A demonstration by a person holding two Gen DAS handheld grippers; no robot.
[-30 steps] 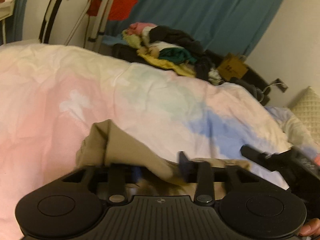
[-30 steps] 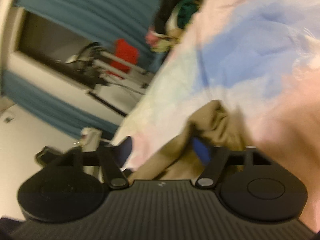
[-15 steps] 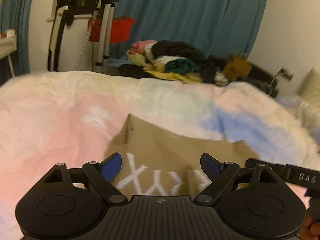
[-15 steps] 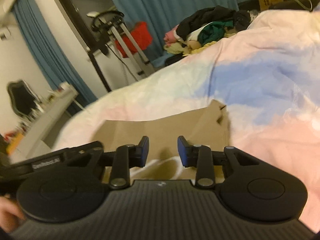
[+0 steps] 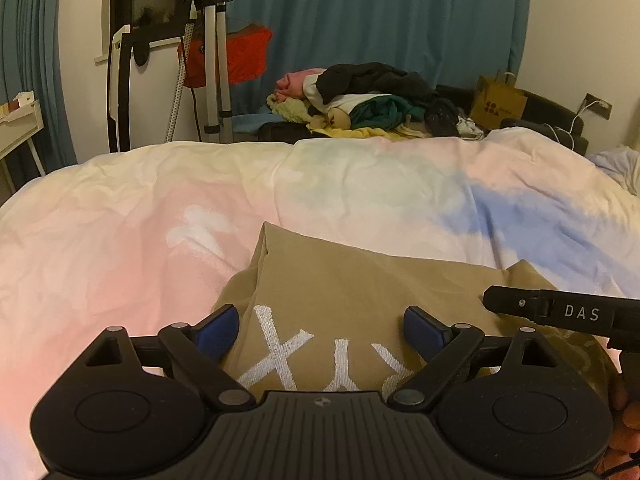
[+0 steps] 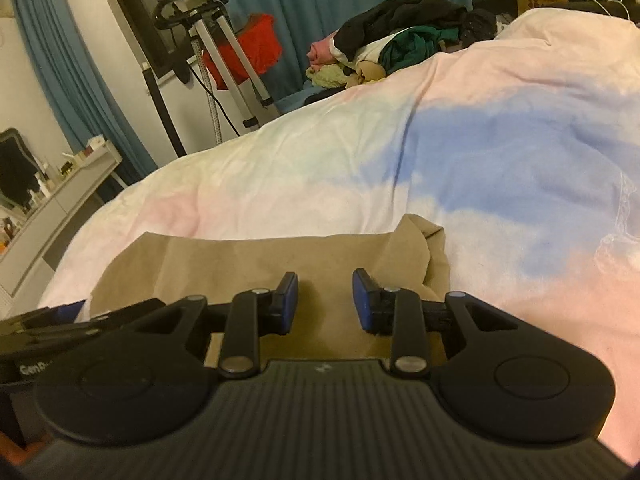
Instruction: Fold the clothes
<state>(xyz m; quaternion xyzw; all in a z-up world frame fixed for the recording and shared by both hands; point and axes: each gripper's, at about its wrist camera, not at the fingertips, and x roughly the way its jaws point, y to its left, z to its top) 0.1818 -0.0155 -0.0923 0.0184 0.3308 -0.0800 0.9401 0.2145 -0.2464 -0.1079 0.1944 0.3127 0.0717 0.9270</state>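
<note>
Left: my left gripper [image 5: 320,330], jaws wide, nothing held. It has let go of the tan garment [image 5: 340,280], now flat on the near duvet [image 5: 140,220]. Right: my right gripper [image 6: 325,300], jaws closing, empty over its near edge. One fold appears laid; the next grasp pends.

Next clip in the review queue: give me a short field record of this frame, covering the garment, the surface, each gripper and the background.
garment: tan shirt with white lettering, lying flat, partly folded
surface: pastel duvet in pink, white and blue
left gripper: jaws wide apart over the lettering, nothing between the pads
right gripper: jaws closing, pads not pressing on cloth; tan shirt beneath them
unfolded laundry: clothes pile beyond the far edge of the bed
background: teal curtain, red bag, brown paper bag
</note>
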